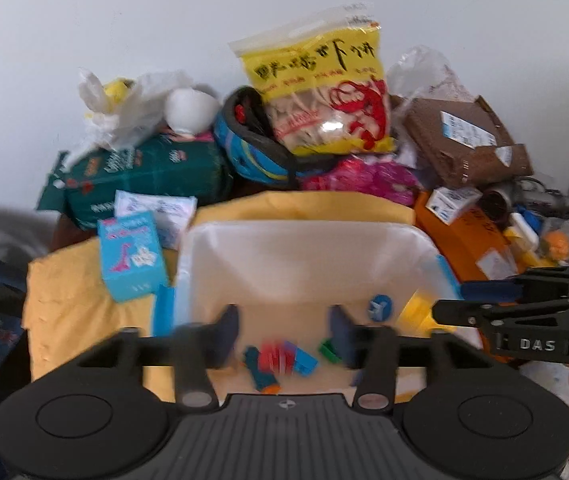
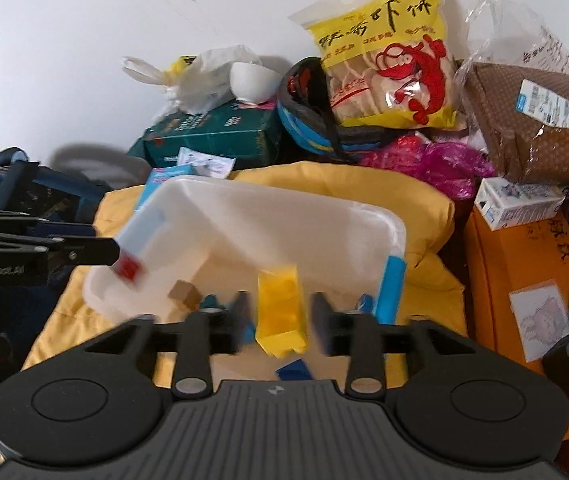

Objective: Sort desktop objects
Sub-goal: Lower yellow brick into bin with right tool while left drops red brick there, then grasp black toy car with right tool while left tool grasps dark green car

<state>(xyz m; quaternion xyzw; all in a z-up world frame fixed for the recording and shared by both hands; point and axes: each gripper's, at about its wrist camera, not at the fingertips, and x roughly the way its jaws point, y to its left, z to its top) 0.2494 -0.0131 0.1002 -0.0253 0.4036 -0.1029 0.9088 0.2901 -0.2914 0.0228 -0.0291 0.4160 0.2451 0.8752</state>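
Jaws: right gripper [image 2: 278, 316] spread around yellow plastic block [image 2: 280, 312], unclear if gripping, left gripper [image 1: 284, 334] open, over translucent white plastic bin [image 1: 304, 248] on yellow cloth [image 1: 72, 300]; block may slip.

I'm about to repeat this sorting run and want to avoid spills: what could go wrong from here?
1. The right gripper seems open around a yellow block; it may drop and bounce among the small pieces in the white bin.
2. The left gripper hangs open over the same bin, close to the right one, so they might collide.
3. The bin sits on soft yellow cloth and could tip.
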